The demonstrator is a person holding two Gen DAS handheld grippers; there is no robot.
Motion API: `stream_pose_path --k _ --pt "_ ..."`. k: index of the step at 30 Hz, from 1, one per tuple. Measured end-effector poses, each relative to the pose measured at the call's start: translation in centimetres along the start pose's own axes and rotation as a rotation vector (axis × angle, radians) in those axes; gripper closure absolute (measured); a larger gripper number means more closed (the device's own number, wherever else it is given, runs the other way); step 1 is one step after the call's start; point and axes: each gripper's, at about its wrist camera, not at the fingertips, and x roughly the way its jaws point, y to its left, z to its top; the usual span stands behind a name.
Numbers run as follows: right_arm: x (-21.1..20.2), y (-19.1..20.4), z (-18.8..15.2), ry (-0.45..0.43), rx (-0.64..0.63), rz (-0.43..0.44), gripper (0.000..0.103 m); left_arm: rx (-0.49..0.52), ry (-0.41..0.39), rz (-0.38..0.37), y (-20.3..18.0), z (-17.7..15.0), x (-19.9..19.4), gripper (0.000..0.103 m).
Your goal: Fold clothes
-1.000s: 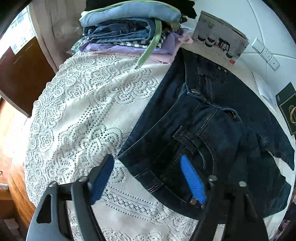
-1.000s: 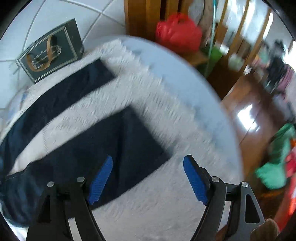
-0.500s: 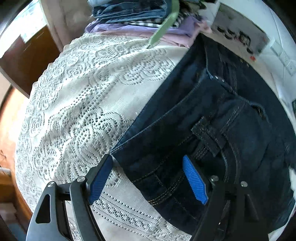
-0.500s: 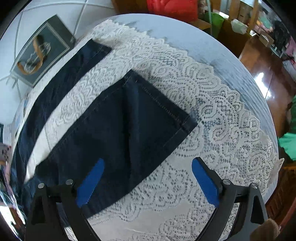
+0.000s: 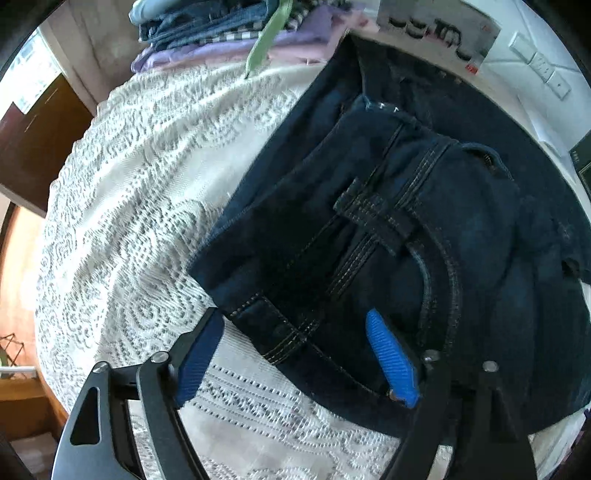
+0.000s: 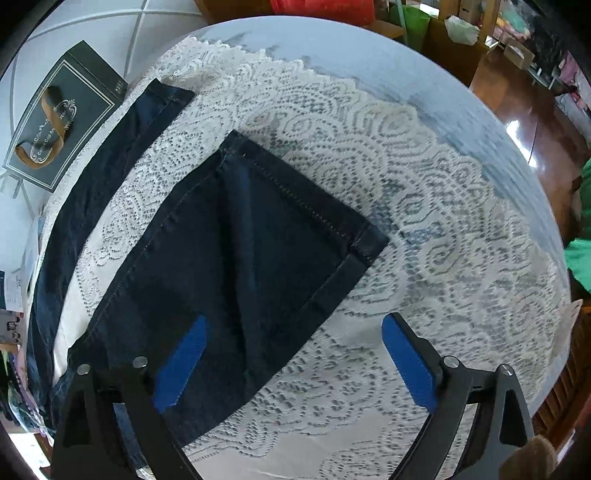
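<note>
Left wrist view: left claw spread wide, gripping nothing, straddling the waistband corner of the dark jeans. One blue pad over the lace cloth, the other over the denim beside a curved pocket seam. Jeans spread flat on the lace-covered counter, waist end nearest, belt loop and stitching plain to see. Beyond the jeans, at the far edge, a stack of folded clothes with a green strap trailing down toward the lace. Just right of that stack, a printed box, blurred, touching or nearly touching the far edge of the jeans. Wall sockets further right.

Right wrist view: right claw likewise spread wide and empty, hovering over the hem end of the near jeans leg. Left pad above denim, right pad above bare lace. Second leg lying apart from the first, lace showing between them. Just beyond that second leg, a dark gift box with a brown ribbon motif. Past the counter's rim, wooden floor and scattered green and red items.
</note>
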Motion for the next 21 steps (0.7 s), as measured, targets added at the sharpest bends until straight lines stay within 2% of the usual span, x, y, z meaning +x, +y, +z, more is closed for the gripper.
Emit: stream_pose_path --k 2,3,4,5,6,7,8,9,11,15,17,21 --pt "0.0 0.7 -0.1 -0.004 -0.024 -0.036 0.014 -0.018 0.001 -0.001 0.0 0.0 0.4 0.016" --pt "0.0 1.1 -0.2 -0.005 -0.039 -0.057 0.021 -0.023 -0.001 -0.001 -0.1 0.0 0.4 0.017" --pt "0.2 1.8 -0.4 0.002 -0.077 -0.115 0.030 -0.022 -0.004 0.000 -0.3 -0.1 0.3 0.023" --pt "0.2 2.4 -0.5 0.008 -0.114 -0.168 0.035 -0.020 -0.003 0.000 -0.5 -0.2 0.0 0.043" --pt "0.0 2.8 -0.5 0.005 -0.130 -0.164 0.049 -0.015 0.002 -0.001 -0.7 -0.2 -0.4 0.059" --pt "-0.2 3.1 -0.5 0.002 -0.144 -0.157 0.076 -0.012 0.004 -0.003 -0.8 -0.2 -0.9 0.077" --pt "-0.4 3.2 -0.4 0.005 -0.131 -0.124 0.088 -0.013 0.002 -0.008 -0.9 -0.2 -1.6 0.078" --pt "-0.7 3.3 -0.3 0.007 -0.119 -0.094 0.095 -0.011 -0.007 -0.017 -0.9 -0.1 -2.5 0.078" --pt "-1.6 3.7 -0.2 -0.018 -0.119 -0.093 0.096 -0.005 -0.039 -0.048 -0.8 0.3 -4.9 0.079" --pt "-6.4 3.9 1.6 -0.106 -0.062 0.052 0.096 0.000 -0.092 -0.134 -0.8 2.6 -9.3 0.079" --pt "-8.8 4.0 2.6 -0.149 -0.034 0.122 0.096 0.005 -0.120 -0.164 -1.3 4.5 -11.0 0.079" --pt "-11.2 7.6 6.8 -0.188 -0.032 0.178 0.096 0.040 -0.158 -0.165 -4.4 10.4 -12.4 0.079"
